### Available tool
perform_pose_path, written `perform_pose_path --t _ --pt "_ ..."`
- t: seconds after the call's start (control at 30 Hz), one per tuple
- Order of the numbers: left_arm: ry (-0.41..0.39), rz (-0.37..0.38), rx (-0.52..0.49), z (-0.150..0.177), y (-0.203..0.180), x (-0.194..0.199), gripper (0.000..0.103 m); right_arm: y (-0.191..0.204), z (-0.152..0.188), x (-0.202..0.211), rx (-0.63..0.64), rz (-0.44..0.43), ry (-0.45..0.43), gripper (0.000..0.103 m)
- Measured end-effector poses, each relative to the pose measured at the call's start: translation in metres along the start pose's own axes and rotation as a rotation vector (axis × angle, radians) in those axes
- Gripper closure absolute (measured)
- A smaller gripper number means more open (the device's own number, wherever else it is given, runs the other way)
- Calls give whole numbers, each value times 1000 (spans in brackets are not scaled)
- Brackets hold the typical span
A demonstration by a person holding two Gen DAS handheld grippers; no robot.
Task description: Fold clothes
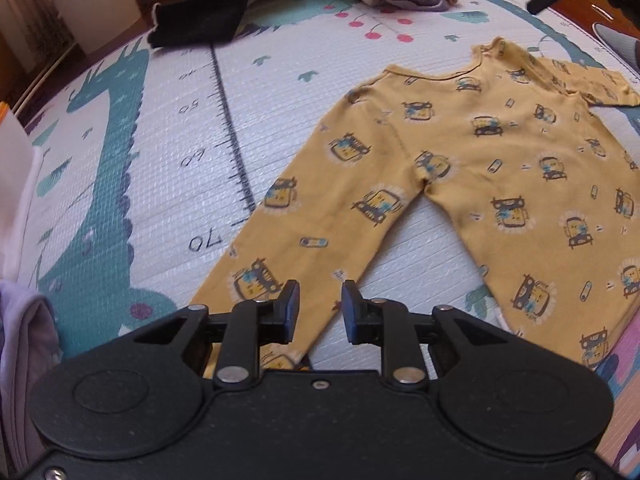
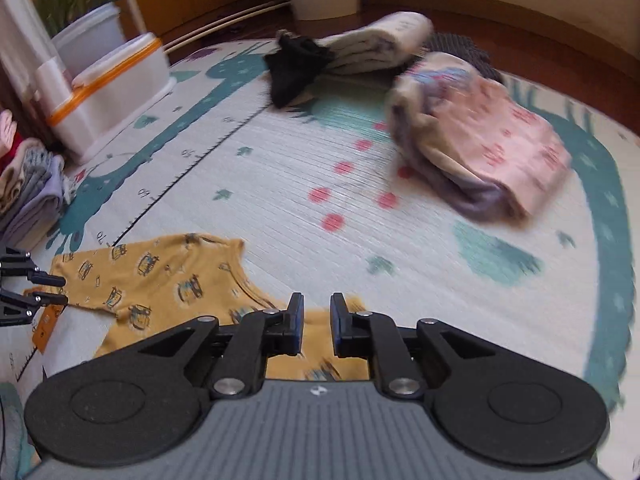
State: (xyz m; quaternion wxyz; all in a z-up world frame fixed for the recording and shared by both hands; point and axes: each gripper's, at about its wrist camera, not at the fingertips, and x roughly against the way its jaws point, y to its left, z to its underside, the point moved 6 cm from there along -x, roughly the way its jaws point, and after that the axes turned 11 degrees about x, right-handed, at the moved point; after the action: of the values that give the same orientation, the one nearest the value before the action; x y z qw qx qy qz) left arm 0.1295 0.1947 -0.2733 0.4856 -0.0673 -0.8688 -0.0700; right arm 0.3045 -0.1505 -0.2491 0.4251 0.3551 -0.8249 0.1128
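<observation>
We are hovering left gripper (image 1: 320,306) and right gripper (image 2: 317,322), fingers parted, empty, over yellow shirt (image 1: 460,168) lying flat on play mat (image 1: 160,128); next pinching sleeve cuff, folding inward

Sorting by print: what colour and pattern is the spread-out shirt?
Mustard yellow shirt with small cartoon cars; clearest in the left wrist view.

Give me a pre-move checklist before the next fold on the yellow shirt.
1. Yellow shirt spread flat on the play mat: ok.
2. Near sleeve laid out straight: ok.
3. Left gripper empty, fingers apart: ok.
4. Right gripper empty, fingers apart over the shirt edge: ok.
5. Far sleeve flat: cannot tell, it looks bunched.
6. Folded pink clothes and black garment apart from the shirt: ok.
</observation>
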Motion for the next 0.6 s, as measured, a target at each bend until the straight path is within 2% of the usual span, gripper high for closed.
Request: perform_pose_path --t 0.1,0.17,0.33,0.47,0.6 --pt "-12 35 -25 -12 -16 -1 82 -44 67 40 -181 101 3 84" --pt "-10 51 -39 -19 -27 -4 82 -65 106 62 -268 153 12 79" --pt "-14 109 -65 -42 -65 -11 82 -90 184 104 -387 263 2 68" --pt "-25 180 -72 -68 -103 -18 82 -112 217 120 -464 304 -18 61" --pt "-36 227 -119 -98 -143 -30 82 -129 230 116 -495 324 -29 59"
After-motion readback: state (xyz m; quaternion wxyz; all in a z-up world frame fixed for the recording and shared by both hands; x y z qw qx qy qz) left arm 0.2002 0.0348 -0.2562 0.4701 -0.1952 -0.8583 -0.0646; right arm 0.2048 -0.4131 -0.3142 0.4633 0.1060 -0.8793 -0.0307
